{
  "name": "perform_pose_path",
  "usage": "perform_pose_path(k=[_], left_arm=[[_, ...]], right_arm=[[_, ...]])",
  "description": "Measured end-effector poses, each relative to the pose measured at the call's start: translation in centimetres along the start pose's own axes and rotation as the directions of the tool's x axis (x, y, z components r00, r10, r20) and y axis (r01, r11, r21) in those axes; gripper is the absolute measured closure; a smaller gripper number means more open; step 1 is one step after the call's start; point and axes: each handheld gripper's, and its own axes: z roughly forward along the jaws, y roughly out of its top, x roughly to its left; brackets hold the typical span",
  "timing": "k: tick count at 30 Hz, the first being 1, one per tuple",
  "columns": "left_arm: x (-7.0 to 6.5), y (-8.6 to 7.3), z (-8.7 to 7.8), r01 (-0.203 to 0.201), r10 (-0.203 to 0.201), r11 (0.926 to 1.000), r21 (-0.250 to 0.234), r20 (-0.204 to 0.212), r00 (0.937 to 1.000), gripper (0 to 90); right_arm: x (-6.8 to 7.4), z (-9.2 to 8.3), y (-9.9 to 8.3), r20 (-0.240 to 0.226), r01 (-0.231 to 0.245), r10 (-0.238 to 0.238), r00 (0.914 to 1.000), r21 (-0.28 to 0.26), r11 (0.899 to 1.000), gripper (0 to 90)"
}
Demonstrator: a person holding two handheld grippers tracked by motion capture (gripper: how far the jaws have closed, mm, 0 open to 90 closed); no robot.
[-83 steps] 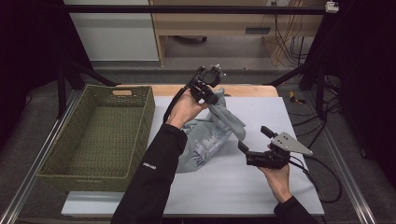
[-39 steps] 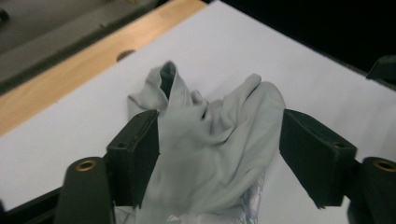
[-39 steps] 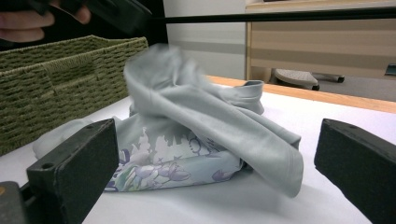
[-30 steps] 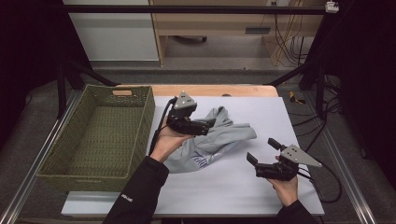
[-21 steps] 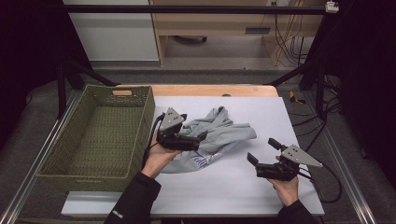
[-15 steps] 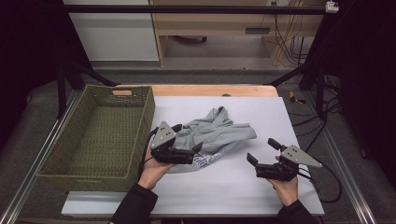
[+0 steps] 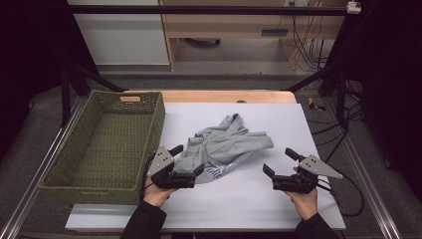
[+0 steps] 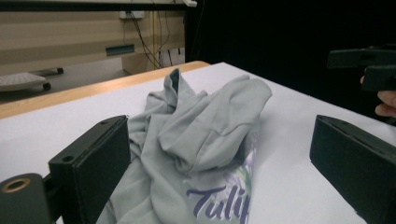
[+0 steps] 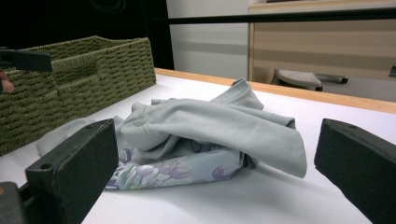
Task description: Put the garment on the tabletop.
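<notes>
While the grey T-shirt (image 7: 226, 147) lies crumpled in the middle of the white table (image 7: 318, 124), between your two hands, you have both tools empty and ready. Your left gripper (image 7: 185, 164) sits at the garment's near-left edge with its jaws spread wide, one just beside the cloth and the other over it; in the left gripper view the fabric with its purple "Tulip" lettering (image 8: 217, 205) runs up between those jaws. Your right gripper (image 7: 279, 162) rests apart from the shirt on bare table, jaws likewise spread, aimed at the folded hem (image 9: 261, 135) and the floral print beneath it.

The step in hand looks like taking hold of the shirt, perhaps to lift it toward the woven green basket (image 7: 84, 144) just beside it on the left. To do it well, push your left jaws forward until a thick fold lies deep between them, not a single thin edge, which could slip. Keep the lower jaw low on the table so it slides under the cloth. Bring the right tool in to the opposite bunch before closing, so the shirt lifts evenly and does not trail.
</notes>
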Motion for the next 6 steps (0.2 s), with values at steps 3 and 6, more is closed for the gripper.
perform_pose_path(k=[3, 6], left_arm=[[0.15, -0.07, -0.09, -0.003, 0.003, 1.0, -0.005, -0.003, 1.0, 4.1], [0.16, -0.09, -0.24, -0.008, 0.008, 0.9999, -0.011, 0.002, 1.0, 4.1]], right_arm=[[0.02, 0.04, -0.04, -0.002, -0.002, 0.002, 1.0, 0.004, 1.0, 0.2], [-0.01, 0.04, -0.05, -0.004, 0.001, -0.001, 1.0, 0.003, 1.0, 0.3]])
